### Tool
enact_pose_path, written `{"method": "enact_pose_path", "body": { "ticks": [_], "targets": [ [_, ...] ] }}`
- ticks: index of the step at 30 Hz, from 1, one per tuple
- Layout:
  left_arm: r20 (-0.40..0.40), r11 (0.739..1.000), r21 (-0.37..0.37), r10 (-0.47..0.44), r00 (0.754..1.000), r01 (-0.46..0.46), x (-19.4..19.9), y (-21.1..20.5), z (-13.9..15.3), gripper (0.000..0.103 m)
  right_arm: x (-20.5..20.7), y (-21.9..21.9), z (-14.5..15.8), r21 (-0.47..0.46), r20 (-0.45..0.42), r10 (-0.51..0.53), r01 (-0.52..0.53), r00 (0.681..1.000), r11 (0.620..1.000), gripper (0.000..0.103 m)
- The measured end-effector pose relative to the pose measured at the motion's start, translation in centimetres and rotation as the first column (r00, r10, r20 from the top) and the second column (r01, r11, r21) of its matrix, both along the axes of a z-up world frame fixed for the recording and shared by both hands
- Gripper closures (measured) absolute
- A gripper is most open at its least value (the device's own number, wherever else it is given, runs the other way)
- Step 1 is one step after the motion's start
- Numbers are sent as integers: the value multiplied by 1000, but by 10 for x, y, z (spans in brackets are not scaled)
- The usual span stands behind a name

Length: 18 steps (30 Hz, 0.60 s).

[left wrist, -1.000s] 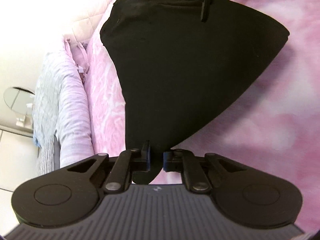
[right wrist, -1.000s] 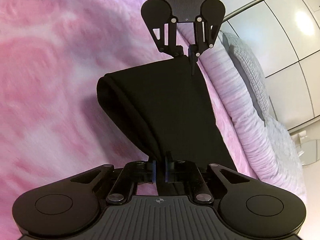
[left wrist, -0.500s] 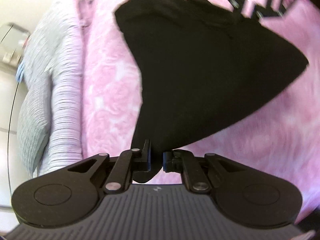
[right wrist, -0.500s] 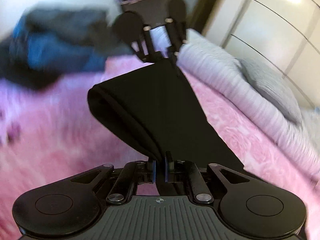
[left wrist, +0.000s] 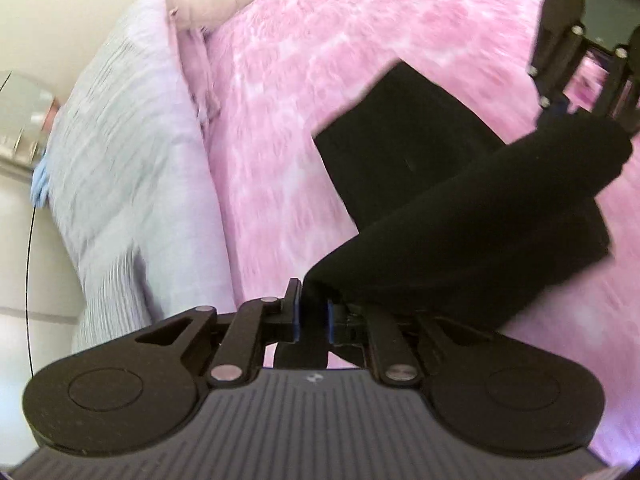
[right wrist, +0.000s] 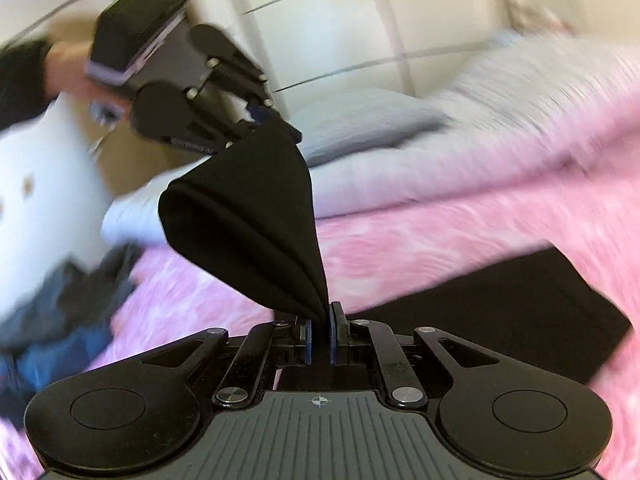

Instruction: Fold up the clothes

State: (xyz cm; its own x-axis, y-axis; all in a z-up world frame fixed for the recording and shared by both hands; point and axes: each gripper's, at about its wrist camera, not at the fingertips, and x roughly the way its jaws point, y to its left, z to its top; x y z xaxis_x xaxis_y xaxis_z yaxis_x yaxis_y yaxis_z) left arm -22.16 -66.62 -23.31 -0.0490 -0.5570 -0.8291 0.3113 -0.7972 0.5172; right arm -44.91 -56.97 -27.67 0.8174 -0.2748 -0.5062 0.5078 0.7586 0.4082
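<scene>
Black garment [left wrist: 460, 224] hangs pinched between both tongs: left gripper [left wrist: 313, 316] clamps one corner, right gripper [right wrist: 319, 338] clamps another. Its lower part lies flat on the pink bedspread [left wrist: 288, 92], near pale pillows [left wrist: 120, 152].

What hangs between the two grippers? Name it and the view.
A fold of the black garment spans from the right gripper to the left gripper, each pinching one end, clearest in the right wrist view. Pink bedspread lies below.

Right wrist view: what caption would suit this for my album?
Two handheld grippers, right gripper and left gripper, lift a black garment above a pink blanket.
</scene>
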Motion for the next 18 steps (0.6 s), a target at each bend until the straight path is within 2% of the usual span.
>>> {"method": "enact_pose_path", "body": {
  "ticks": [3,5,6,8,9,10,12,15,18],
  "targets": [
    [-53,999,11,51,997,-51,-42,-55,-29,72,-40,-53,-30,137,30,-94,89,995,987,96],
    [-98,995,33,101,990,-98,-59,-81,-43,68,-66,-89,-62,257,40,-158,142,987,956,96],
    [-119,992,44,126,985,-121,-68,-93,-49,66,-78,-102,-76,319,32,-200,179,979,931,95],
    [-144,984,75,169,975,-159,-79,-110,-64,66,-102,-124,-105,442,-1,-289,260,957,859,76],
    [-137,980,98,183,973,-171,-78,-109,-72,64,-114,-135,-119,499,-21,-331,297,943,814,75],
    [-130,976,121,197,972,-182,-77,-109,-81,62,-126,-142,-122,519,-22,-356,315,934,795,71],
    [-113,965,161,228,967,-208,-72,-107,-98,62,-146,-147,-115,516,-6,-382,330,924,790,69],
    [-90,944,202,284,954,-262,-56,-101,-121,62,-155,-147,-99,470,-9,-396,353,918,809,63],
    [-127,916,231,361,924,-327,-39,-107,-133,62,-146,-151,-94,423,-23,-401,372,916,826,54]
  ]
}}
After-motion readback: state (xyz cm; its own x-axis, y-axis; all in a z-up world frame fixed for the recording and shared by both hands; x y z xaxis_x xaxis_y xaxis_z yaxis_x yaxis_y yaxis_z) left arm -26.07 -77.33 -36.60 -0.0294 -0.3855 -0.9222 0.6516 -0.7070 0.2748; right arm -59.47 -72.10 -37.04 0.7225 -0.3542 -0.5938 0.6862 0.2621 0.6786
